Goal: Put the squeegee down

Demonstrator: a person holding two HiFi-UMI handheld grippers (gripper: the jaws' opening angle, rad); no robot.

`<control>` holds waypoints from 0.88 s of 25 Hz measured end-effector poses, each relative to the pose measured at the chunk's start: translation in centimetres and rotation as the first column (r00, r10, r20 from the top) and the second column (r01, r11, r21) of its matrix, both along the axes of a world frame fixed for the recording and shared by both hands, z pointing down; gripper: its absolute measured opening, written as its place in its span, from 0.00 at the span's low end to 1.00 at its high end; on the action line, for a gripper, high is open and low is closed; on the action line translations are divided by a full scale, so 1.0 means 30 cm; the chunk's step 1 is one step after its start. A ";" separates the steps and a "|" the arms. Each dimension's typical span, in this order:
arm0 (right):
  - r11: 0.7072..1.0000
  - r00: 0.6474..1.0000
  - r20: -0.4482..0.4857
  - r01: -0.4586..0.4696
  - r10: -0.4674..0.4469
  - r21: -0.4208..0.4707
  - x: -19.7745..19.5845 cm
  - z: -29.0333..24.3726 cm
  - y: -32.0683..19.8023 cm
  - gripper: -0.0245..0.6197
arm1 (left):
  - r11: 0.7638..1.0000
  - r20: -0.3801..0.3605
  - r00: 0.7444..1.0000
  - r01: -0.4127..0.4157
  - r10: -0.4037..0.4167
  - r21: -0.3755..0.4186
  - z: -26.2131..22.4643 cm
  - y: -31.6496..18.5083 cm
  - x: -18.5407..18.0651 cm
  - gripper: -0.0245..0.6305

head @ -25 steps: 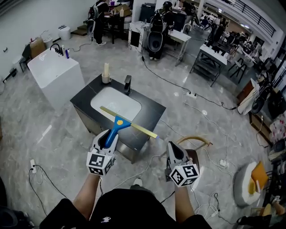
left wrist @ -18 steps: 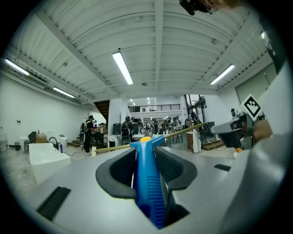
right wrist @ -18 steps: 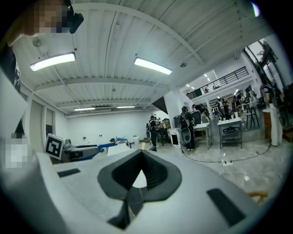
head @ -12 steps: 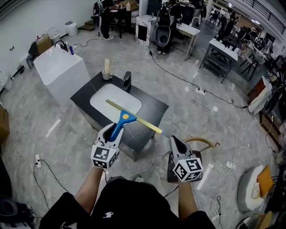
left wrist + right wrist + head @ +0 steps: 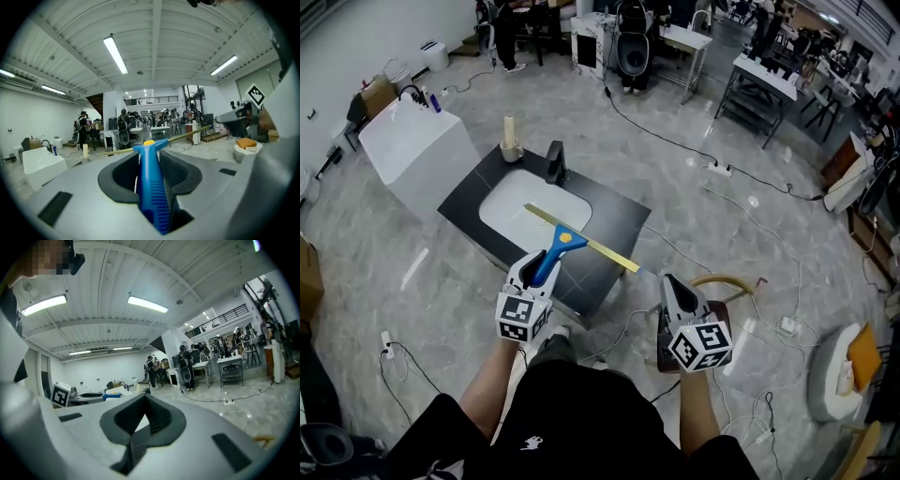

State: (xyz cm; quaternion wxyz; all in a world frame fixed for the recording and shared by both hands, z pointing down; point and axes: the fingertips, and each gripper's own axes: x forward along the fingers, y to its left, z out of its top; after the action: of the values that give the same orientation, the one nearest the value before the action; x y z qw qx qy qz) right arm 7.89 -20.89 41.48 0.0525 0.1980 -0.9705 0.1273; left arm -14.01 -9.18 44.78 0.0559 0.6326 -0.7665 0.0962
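Note:
The squeegee (image 5: 567, 238) has a blue handle and a long yellow blade. My left gripper (image 5: 534, 269) is shut on the handle and holds it level, with the blade hanging over the front part of the black sink counter (image 5: 614, 217), above it and not touching. In the left gripper view the blue squeegee handle (image 5: 152, 183) sits clamped between the dark pads of the left gripper (image 5: 149, 153), the blade crossing beyond the tips. My right gripper (image 5: 673, 286) hovers to the right of the counter, shut and empty; in its own view the right gripper (image 5: 145, 398) has nothing between the pads.
The counter holds a white basin (image 5: 520, 208), a black faucet (image 5: 554, 161) and a pale roll in a cup (image 5: 510, 139). A white cabinet (image 5: 412, 145) stands at the left. A brown stool (image 5: 717, 305) and cables (image 5: 703, 169) lie on the grey floor. People and desks fill the back.
Both grippers have moved in towards the sink counter and sunk a little. The squeegee has stayed in the left gripper, its blade now over the counter's front part.

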 end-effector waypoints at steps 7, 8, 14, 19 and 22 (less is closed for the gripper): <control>0.995 0.995 -0.028 -0.099 0.098 -0.002 -0.081 0.014 -0.065 0.04 | 0.988 0.007 0.989 -0.146 0.146 -0.051 0.084 -0.144 -0.095 0.25; 0.994 0.993 -0.031 -0.113 0.113 -0.004 -0.097 0.015 -0.069 0.04 | 0.984 0.007 0.986 -0.169 0.169 -0.060 0.094 -0.165 -0.112 0.25; 0.981 0.979 -0.067 -0.194 0.192 -0.017 -0.166 0.054 -0.099 0.04 | 0.956 0.004 0.962 -0.271 0.273 -0.115 0.174 -0.287 -0.188 0.25; 0.968 0.965 -0.093 -0.249 0.246 -0.023 -0.217 0.076 -0.123 0.04 | 0.912 0.020 0.924 -0.372 0.381 -0.174 0.273 -0.372 -0.222 0.25; 0.959 0.954 -0.109 -0.283 0.279 -0.030 -0.243 0.093 -0.133 0.04 | 0.871 0.040 0.889 -0.436 0.455 -0.228 0.337 -0.407 -0.231 0.25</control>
State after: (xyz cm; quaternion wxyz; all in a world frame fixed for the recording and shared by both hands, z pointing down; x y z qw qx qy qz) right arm 0.60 -24.87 44.27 0.0885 0.3391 -0.9253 0.1449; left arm -20.93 -21.40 54.89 0.0642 0.7773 -0.5869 0.2172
